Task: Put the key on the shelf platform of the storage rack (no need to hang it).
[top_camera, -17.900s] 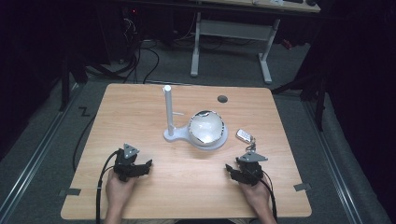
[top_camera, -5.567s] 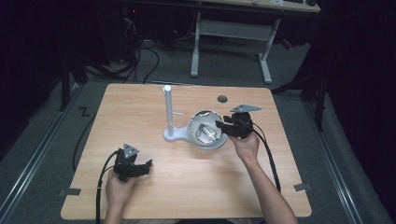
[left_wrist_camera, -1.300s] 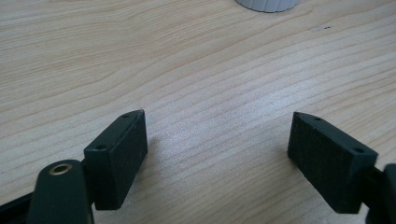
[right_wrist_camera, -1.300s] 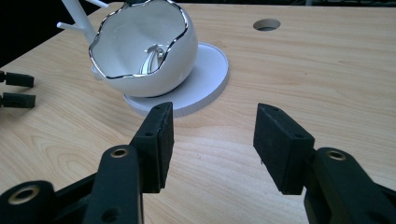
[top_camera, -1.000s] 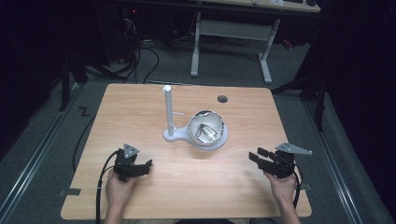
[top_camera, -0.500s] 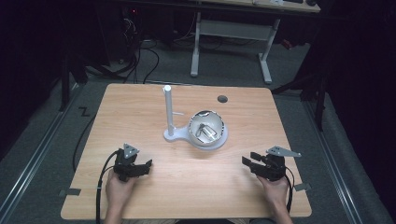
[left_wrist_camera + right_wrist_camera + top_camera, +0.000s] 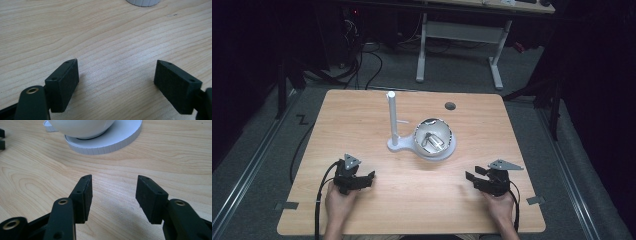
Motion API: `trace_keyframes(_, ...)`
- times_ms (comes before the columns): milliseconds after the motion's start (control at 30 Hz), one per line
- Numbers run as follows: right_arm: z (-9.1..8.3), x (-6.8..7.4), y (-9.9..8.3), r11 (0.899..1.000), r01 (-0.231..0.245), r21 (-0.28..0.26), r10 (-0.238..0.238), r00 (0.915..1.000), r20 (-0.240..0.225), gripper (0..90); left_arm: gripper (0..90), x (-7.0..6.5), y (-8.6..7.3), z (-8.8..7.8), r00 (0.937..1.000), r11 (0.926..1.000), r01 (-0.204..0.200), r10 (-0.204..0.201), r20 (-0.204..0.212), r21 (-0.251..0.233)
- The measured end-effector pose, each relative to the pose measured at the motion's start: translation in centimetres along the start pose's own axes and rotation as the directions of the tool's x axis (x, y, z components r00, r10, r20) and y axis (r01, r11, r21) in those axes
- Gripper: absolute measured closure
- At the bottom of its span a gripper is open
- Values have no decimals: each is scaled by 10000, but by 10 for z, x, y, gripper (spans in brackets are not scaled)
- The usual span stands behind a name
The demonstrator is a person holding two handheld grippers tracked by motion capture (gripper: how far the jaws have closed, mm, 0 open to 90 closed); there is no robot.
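On table (image 7: 362, 115) centre: white bowl (image 7: 435, 139) on stand, metal piece (image 7: 432, 141) inside, long axis slanting up-left | right gripper (image 7: 472, 179) jaws wide, just been opening, empty | left gripper (image 7: 367, 179) wide, empty

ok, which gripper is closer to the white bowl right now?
The right gripper: its own view shows the white bowl and its round base close ahead. The left gripper sits farther off, at the table's left front.
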State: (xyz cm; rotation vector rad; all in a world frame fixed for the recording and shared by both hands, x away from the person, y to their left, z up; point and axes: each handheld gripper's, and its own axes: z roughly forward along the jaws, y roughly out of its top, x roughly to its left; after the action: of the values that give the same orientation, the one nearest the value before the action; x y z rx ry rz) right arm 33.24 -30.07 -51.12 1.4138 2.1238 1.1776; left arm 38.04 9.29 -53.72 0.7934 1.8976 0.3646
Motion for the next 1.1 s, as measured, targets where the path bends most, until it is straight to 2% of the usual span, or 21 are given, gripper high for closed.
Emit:
trace_keyframes(300, 14, 6, -5, 9980, 528, 349, -545, 9972, 507, 472, 203, 0, 0, 0, 10000, 10000, 1, -1, -1, 4)
trace_keyframes(600, 24, 9, -8, 9949, 781, 641, -833, 9930, 833, 474, 203, 0, 0, 0, 10000, 10000, 2, -2, 5, -1)
trace_keyframes(767, 26, 11, -7, 9924, 975, 747, -1049, 9891, 1033, 471, 203, 0, 0, 0, 10000, 10000, 28, -28, -19, 1)
trace_keyframes(867, 29, 14, -7, 9868, 1296, 970, -1414, 9818, 1269, 454, 203, 0, 0, 0, 10000, 10000, -2, 2, 4, -6)
trace_keyframes(1100, 29, 14, -6, 9871, 1258, 988, -1380, 9820, 1290, 443, 203, 0, 0, 0, 10000, 10000, 0, 0, -2, -5)
